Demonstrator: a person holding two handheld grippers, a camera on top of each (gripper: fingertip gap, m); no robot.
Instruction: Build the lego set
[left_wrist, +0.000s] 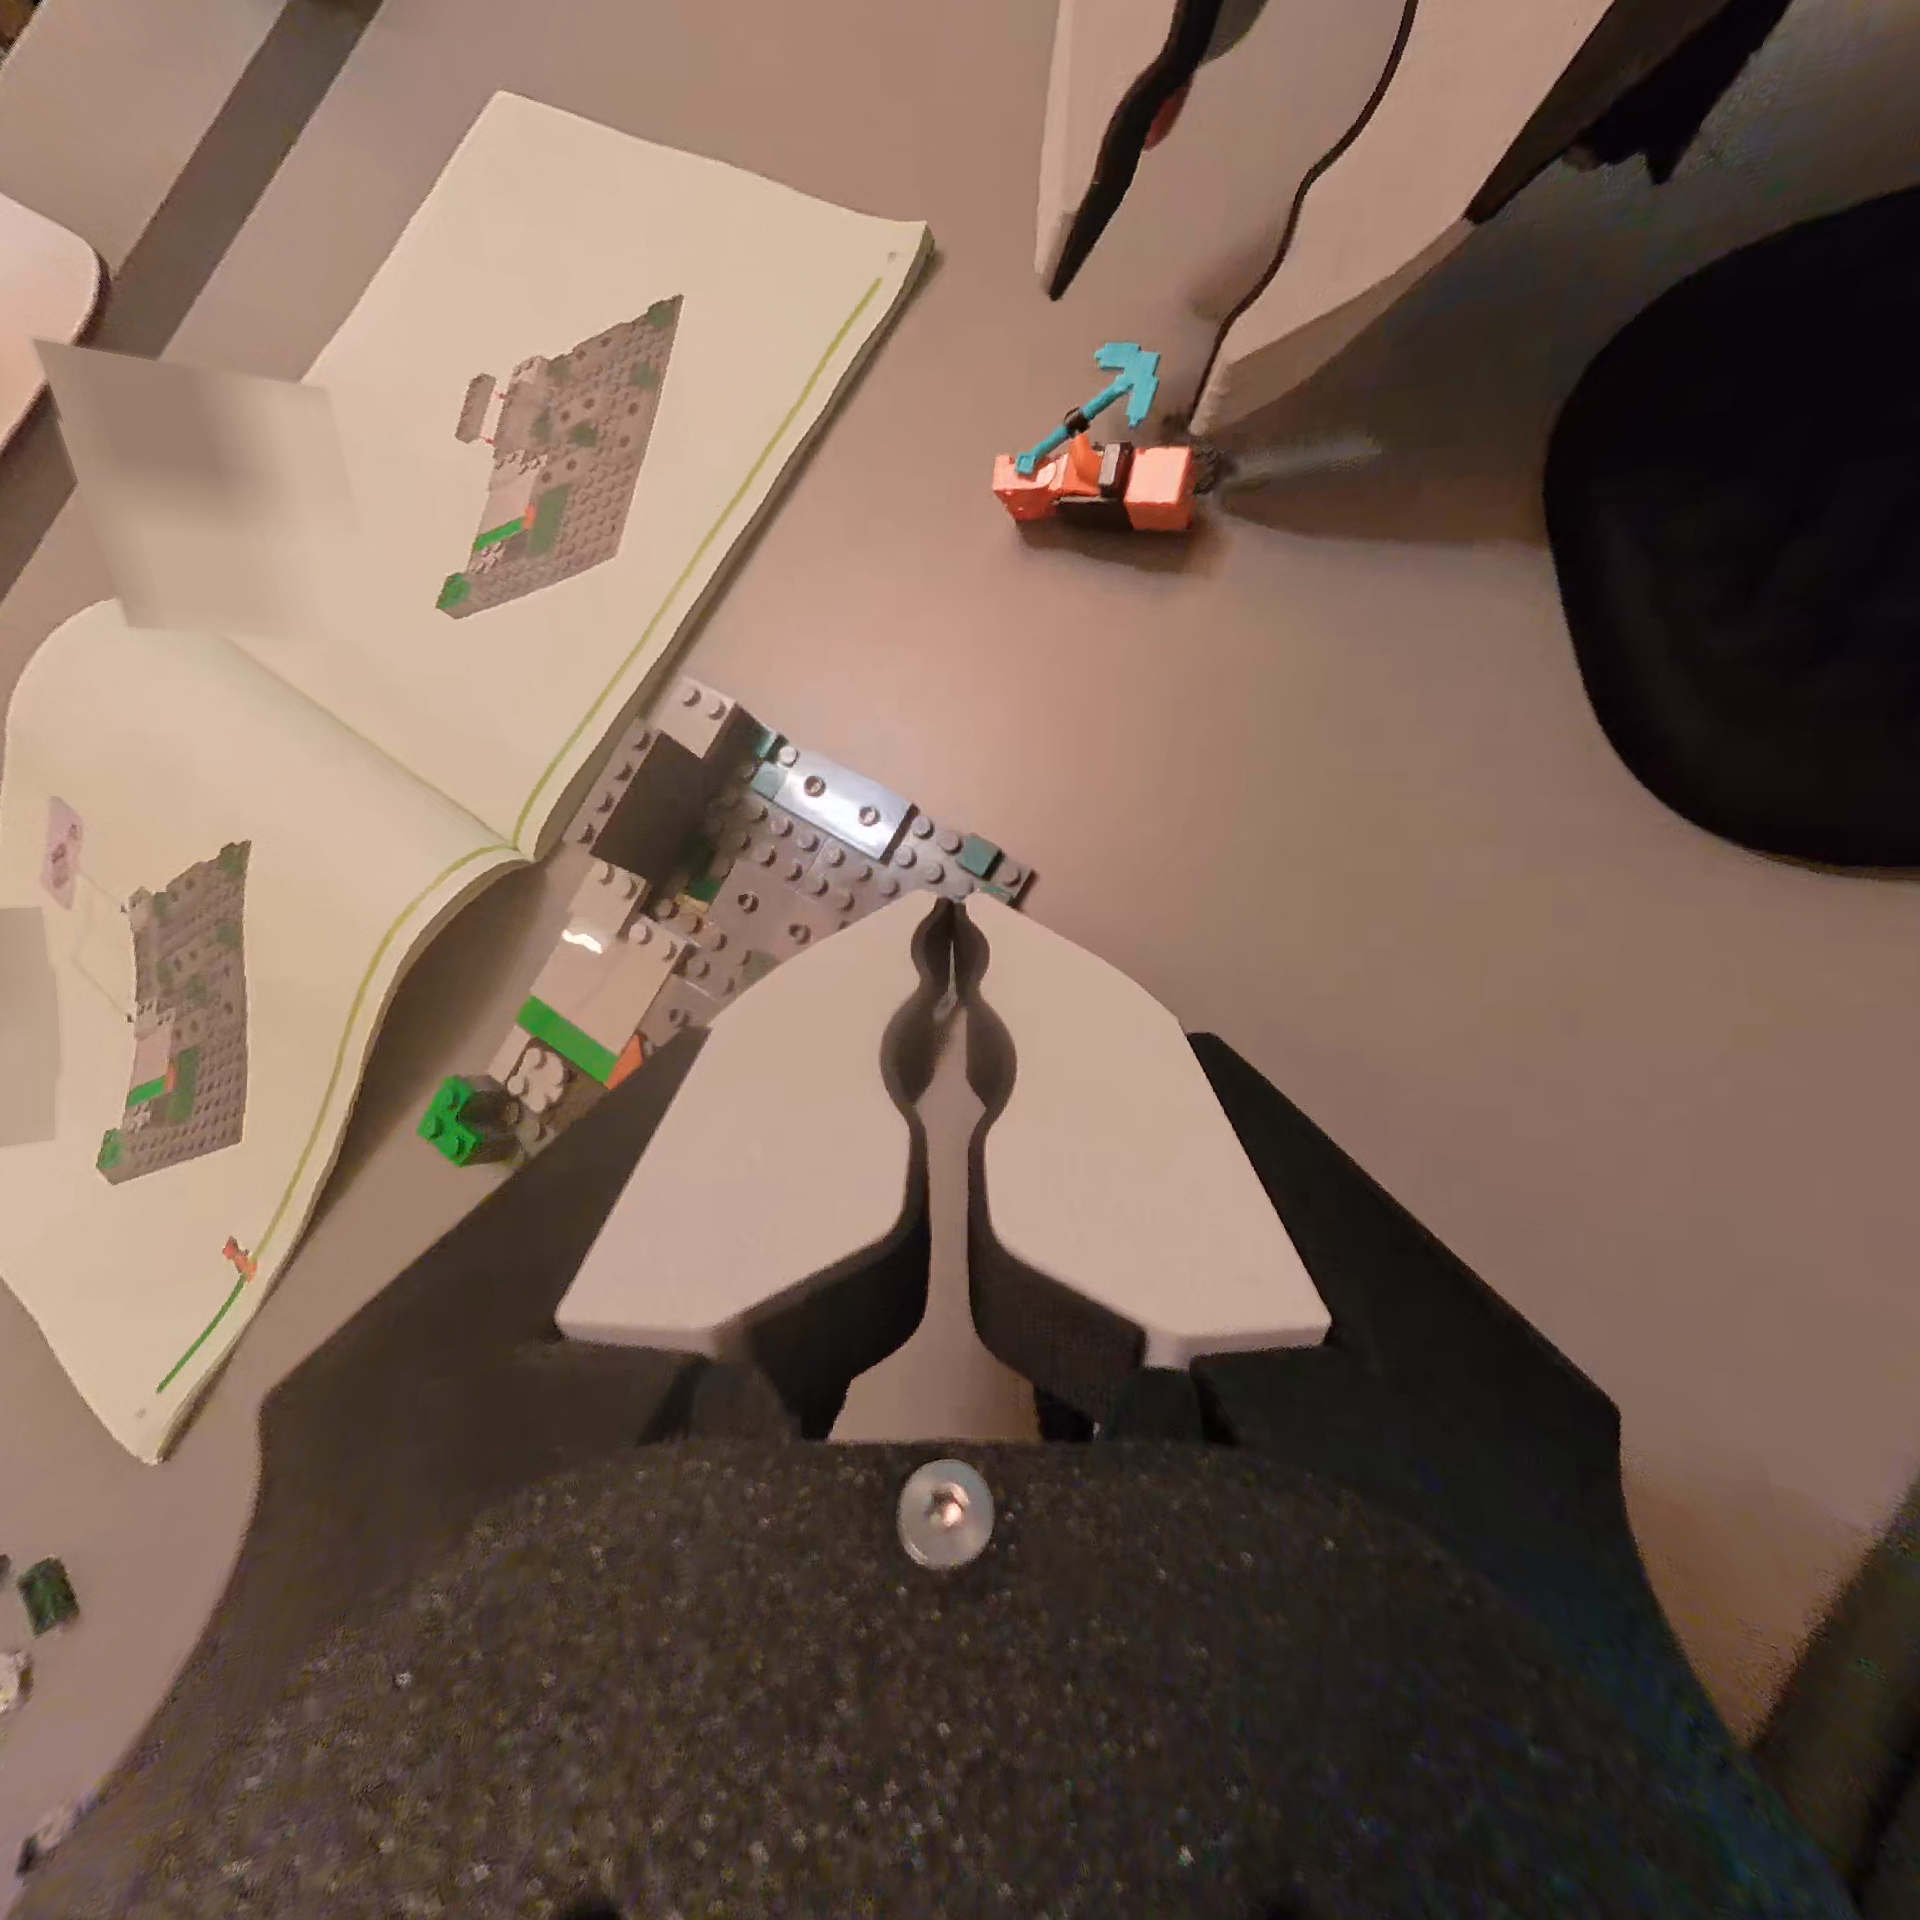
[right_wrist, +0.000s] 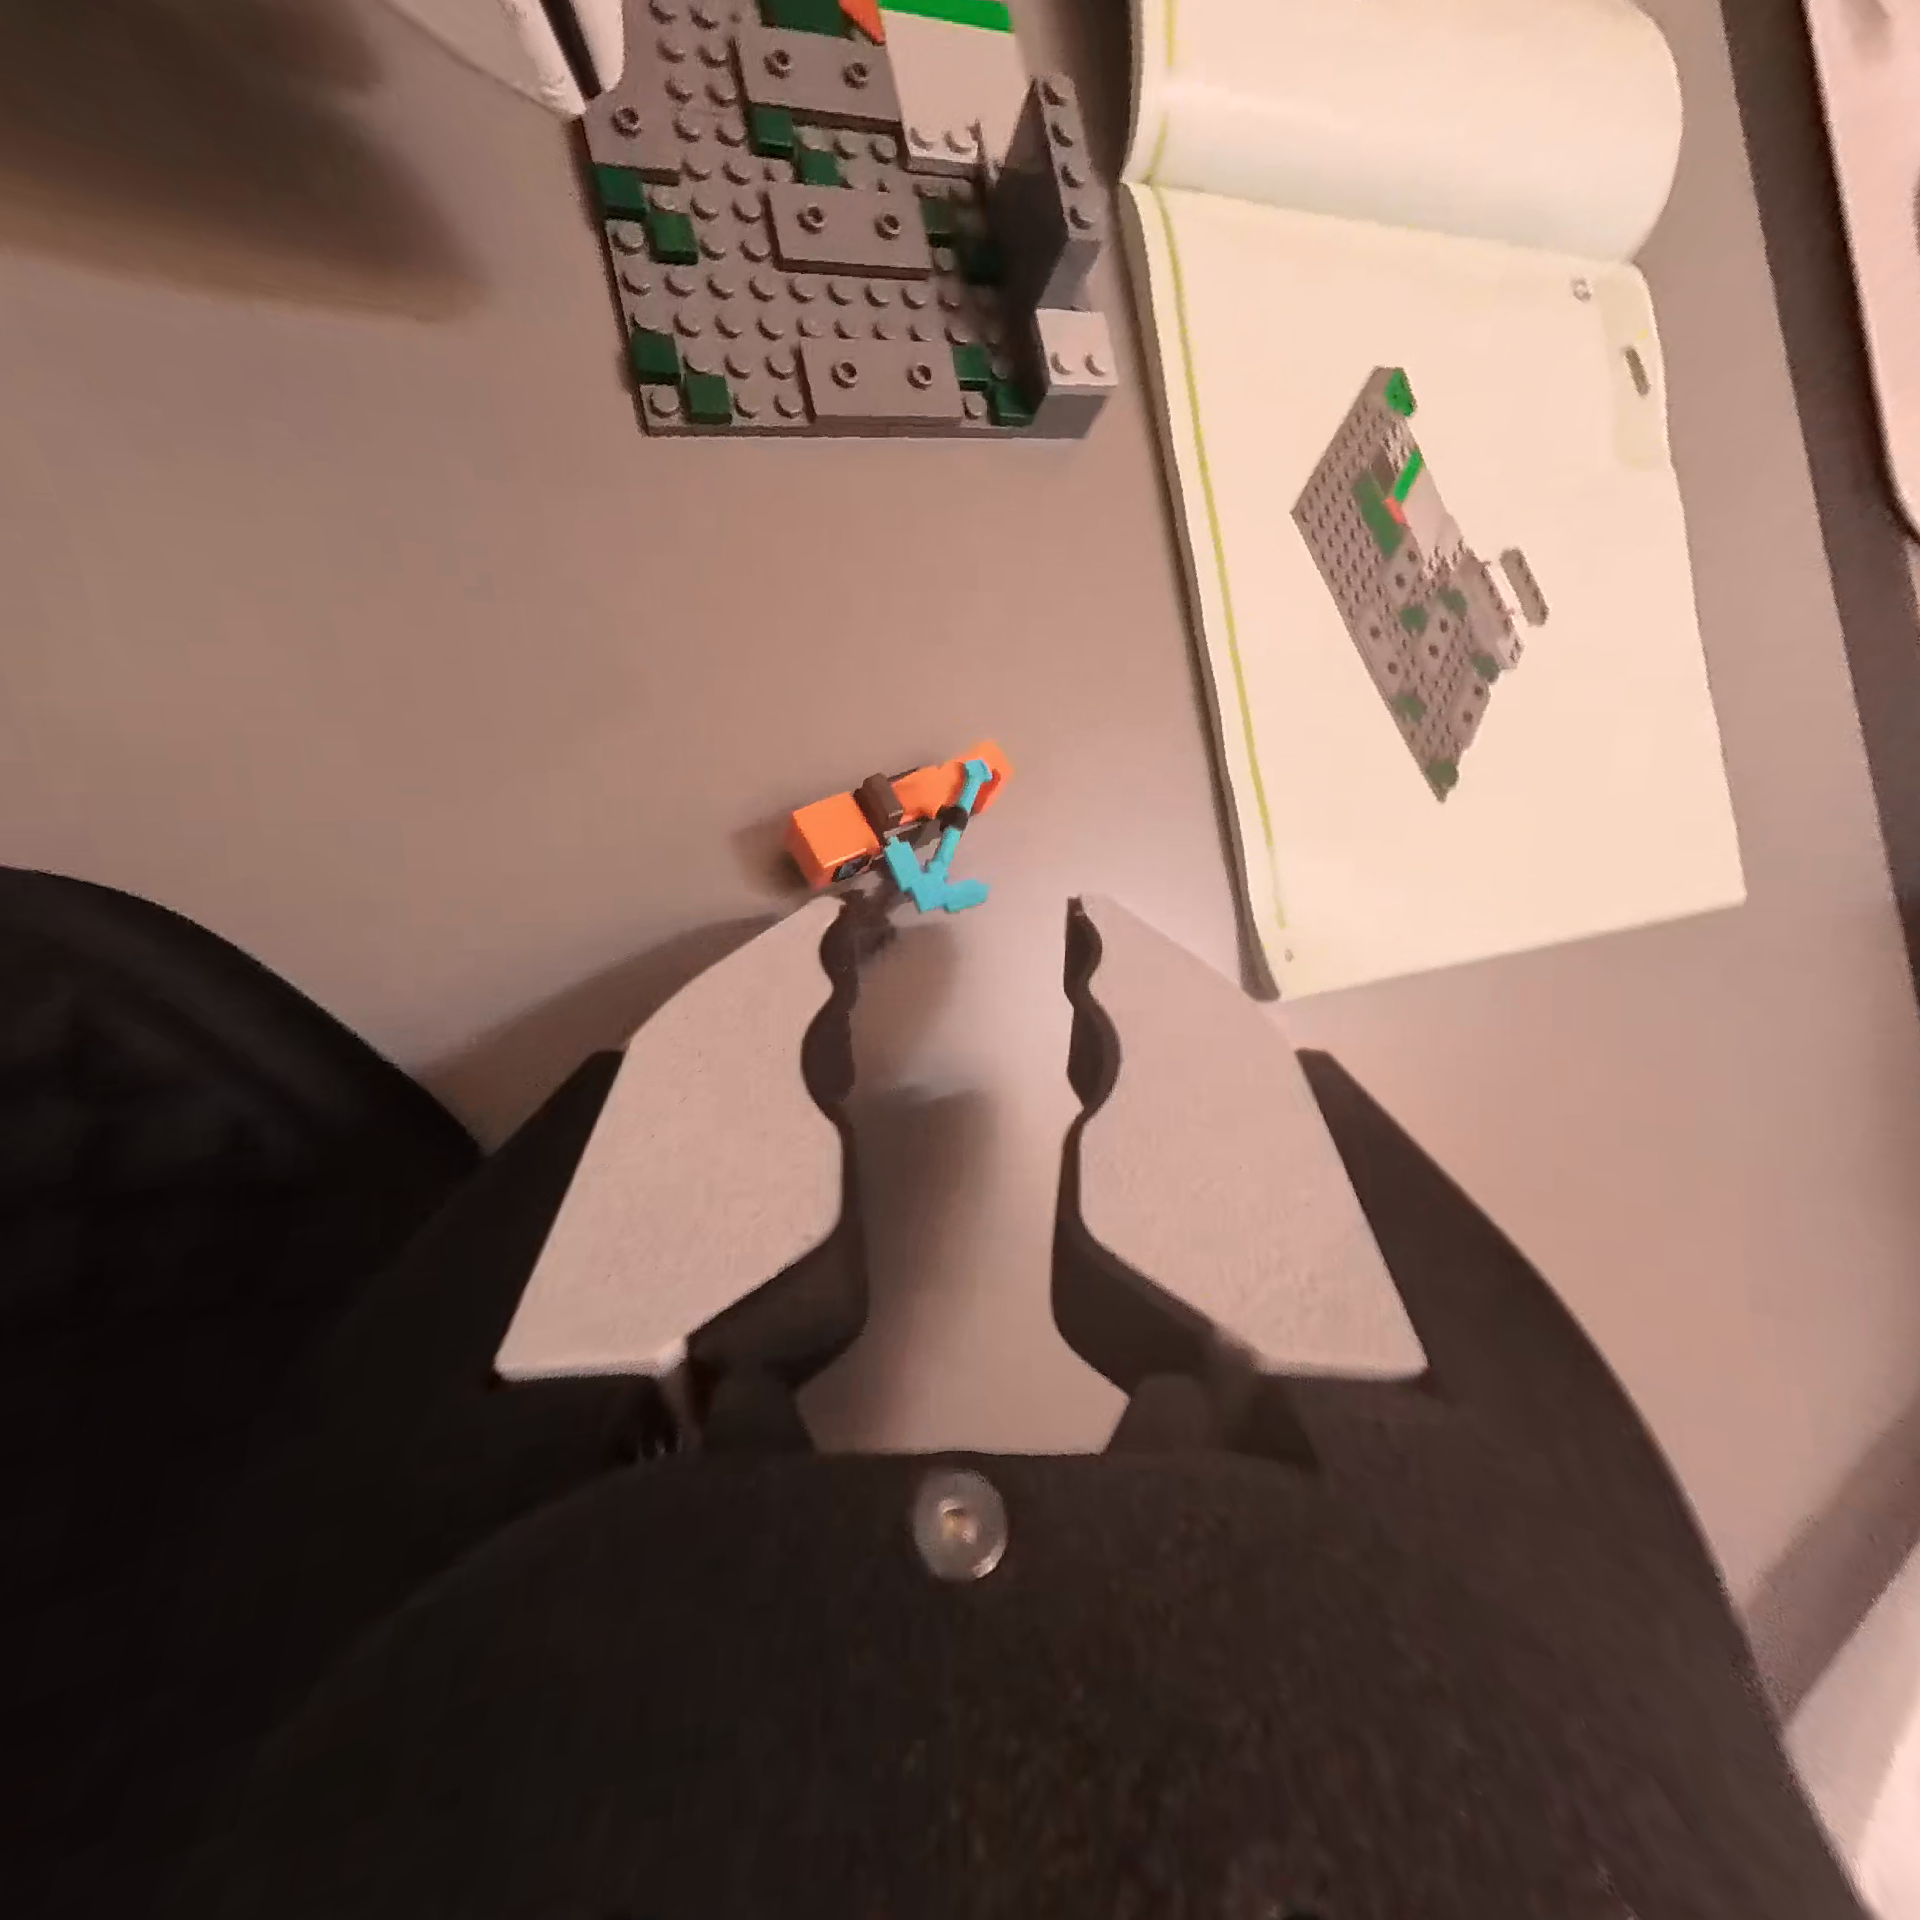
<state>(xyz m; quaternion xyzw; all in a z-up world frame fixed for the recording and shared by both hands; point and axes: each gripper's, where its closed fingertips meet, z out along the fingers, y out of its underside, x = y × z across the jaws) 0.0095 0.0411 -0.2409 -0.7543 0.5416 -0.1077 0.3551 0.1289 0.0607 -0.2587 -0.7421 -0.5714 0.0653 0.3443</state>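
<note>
A grey baseplate build (left_wrist: 790, 883) with dark green tiles, a dark grey wall and a bright green corner brick lies on the brown table. My left gripper (left_wrist: 954, 914) is shut, its tips over the plate's near right edge; I cannot tell if it pinches anything. The build also shows in the right wrist view (right_wrist: 810, 301). An orange minifigure with a cyan pickaxe (right_wrist: 899, 821) lies on its side. My right gripper (right_wrist: 958, 914) is open and empty, its left fingertip just short of the pickaxe. The figure (left_wrist: 1091, 483) and the right gripper's fingers (left_wrist: 1371, 187) show in the left wrist view.
An open instruction booklet (left_wrist: 520, 416) lies left of the build and touches it; in the right wrist view the booklet (right_wrist: 1455, 623) is on the right. A large black rounded object (left_wrist: 1745, 540) sits at the right. Small loose pieces (left_wrist: 47, 1590) lie at the lower left. Spacing between my two grippers at the tips: around 12 centimetres.
</note>
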